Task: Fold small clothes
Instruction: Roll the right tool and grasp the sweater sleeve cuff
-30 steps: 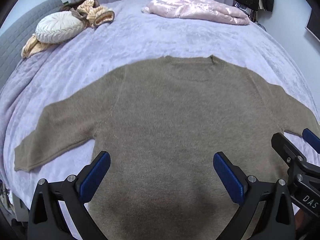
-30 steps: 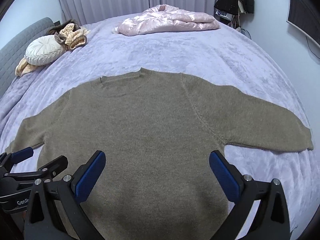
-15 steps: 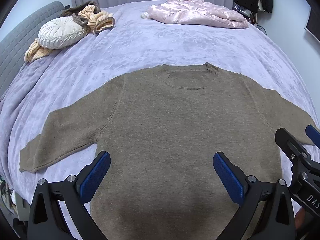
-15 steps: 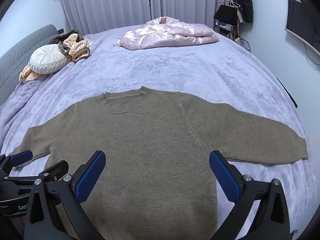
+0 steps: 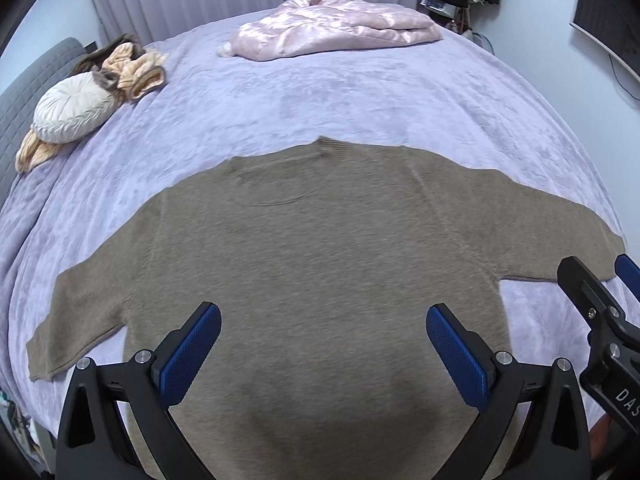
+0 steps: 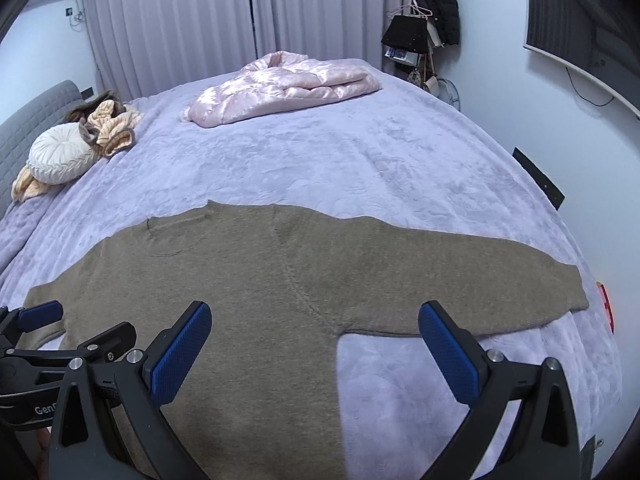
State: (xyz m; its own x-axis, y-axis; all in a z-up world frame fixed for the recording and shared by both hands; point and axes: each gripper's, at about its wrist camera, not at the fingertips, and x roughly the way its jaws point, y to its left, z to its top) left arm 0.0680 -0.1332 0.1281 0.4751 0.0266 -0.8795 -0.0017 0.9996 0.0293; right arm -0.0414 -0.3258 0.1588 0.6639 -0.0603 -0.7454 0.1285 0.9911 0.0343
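We see the brown sweater (image 5: 320, 260) spread flat on the lavender bed (image 5: 340, 92), sleeves out at 9 and 3 o'clock. Our left gripper (image 5: 323, 350) hovers over its body, jaws wide and empty — our right gripper (image 6: 315, 346) likewise, straddling the sweater's right side edge.

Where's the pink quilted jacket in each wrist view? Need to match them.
Left wrist: pink quilted jacket at top centre, on the far side of the bed.
Right wrist: pink quilted jacket upper centre-left, same far side.
Shared landmark: round white cushion at the left edge in both.
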